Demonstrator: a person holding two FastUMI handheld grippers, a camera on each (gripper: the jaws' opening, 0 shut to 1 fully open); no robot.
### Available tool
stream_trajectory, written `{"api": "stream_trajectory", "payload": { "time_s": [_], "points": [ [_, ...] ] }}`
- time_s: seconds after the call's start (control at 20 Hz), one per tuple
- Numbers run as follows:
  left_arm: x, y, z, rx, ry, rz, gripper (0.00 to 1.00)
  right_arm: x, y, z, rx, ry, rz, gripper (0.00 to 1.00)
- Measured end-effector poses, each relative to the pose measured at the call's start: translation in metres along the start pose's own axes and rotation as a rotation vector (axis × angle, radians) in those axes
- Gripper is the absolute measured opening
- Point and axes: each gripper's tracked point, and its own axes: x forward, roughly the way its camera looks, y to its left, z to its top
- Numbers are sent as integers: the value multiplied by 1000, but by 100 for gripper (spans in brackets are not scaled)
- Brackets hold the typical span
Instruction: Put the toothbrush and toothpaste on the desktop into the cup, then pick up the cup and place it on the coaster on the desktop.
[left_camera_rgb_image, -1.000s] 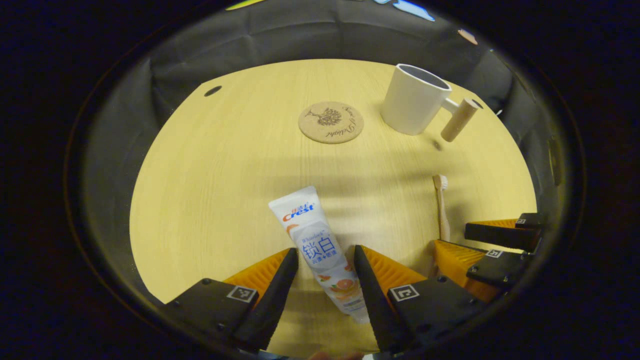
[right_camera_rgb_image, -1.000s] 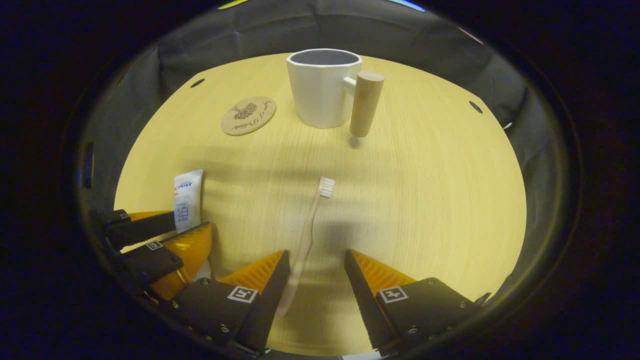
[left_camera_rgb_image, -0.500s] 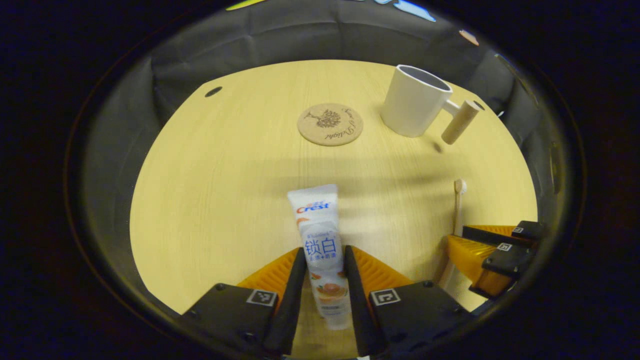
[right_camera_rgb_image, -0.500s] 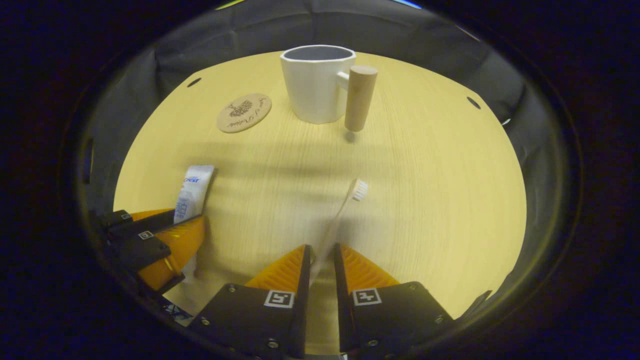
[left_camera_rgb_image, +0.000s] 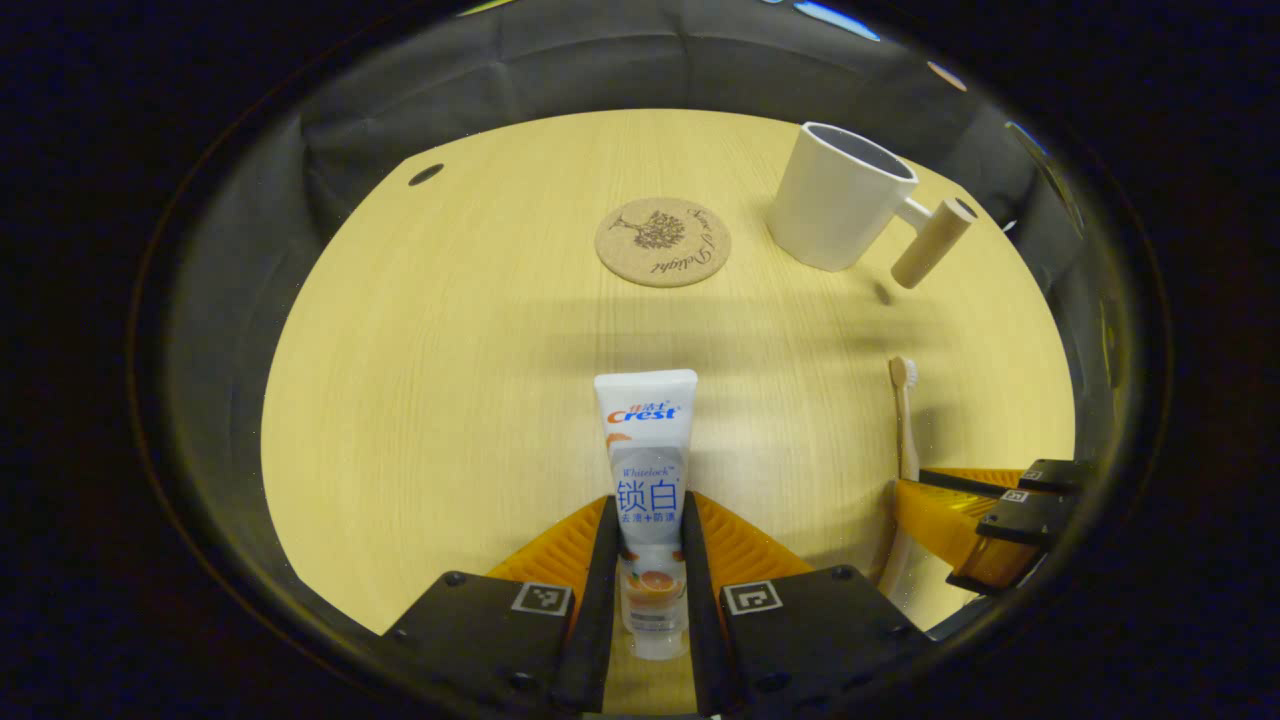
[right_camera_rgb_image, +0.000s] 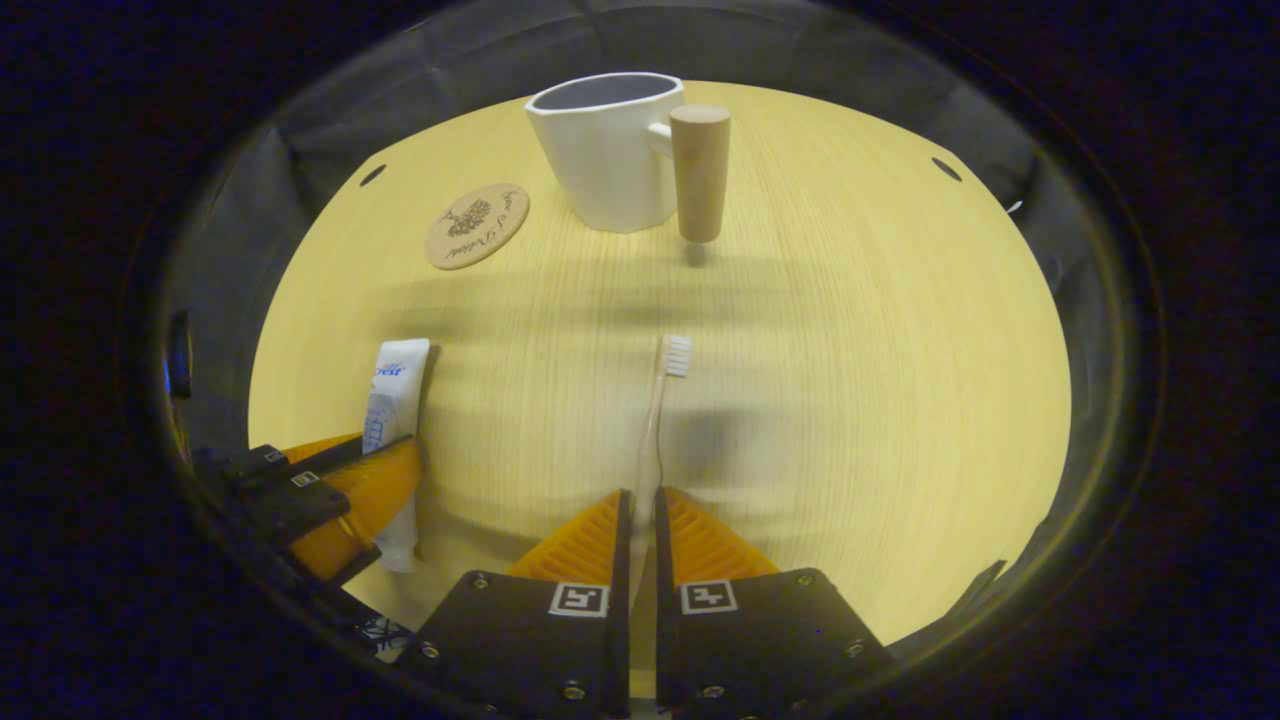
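My left gripper (left_camera_rgb_image: 648, 505) is shut on the white toothpaste tube (left_camera_rgb_image: 645, 440), whose flat end points away over the table. My right gripper (right_camera_rgb_image: 638, 498) is shut on the handle of the pale toothbrush (right_camera_rgb_image: 662, 395), bristles pointing toward the cup. The white cup (right_camera_rgb_image: 602, 160) with a wooden peg handle (right_camera_rgb_image: 698, 170) stands upright at the far side, also seen as the cup (left_camera_rgb_image: 838, 195) at upper right. The round cork coaster (left_camera_rgb_image: 662, 241) lies left of the cup, also seen as the coaster (right_camera_rgb_image: 476, 211). Each view shows the other gripper: the right gripper (left_camera_rgb_image: 985, 505), the left gripper (right_camera_rgb_image: 325, 495).
The light wooden table (left_camera_rgb_image: 450, 350) has small dark holes (left_camera_rgb_image: 425, 174) near its far corners. Black cloth walls ring the table on all sides. Bare tabletop lies between the grippers and the cup.
Both grippers went from open to shut, the left on the toothpaste, the right on the toothbrush handle. Both items swung to point straight ahead; the toothbrush shadow suggests it is lifted slightly.
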Motion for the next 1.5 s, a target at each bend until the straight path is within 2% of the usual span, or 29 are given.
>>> {"api": "stream_trajectory", "payload": {
  "time_s": [0.1,0.2,0.3,0.55,0.8,1.15,1.5],
  "points": [
    [-2,-1,-1,1,0,-3,31,-2,0,-1,-2,4,7,12],
    [-1,-2,-1,-8,-3,-12,31,0,-2,4,12,-21,2,12],
    [-3,0,-1,-19,-2,-18,31,-8,-9,8,17,-35,-15,3],
    [-10,4,-2,-29,-8,-20,31,-8,-11,6,47,-35,1,3],
    [-23,5,8,-43,-34,-33,31,-45,0,17,71,-108,55,4],
    [-45,12,26,-49,-78,-42,31,-100,15,80,84,-265,118,3],
    [-62,31,35,-71,-105,-26,31,-129,31,158,78,-394,155,3]
  ]
}}
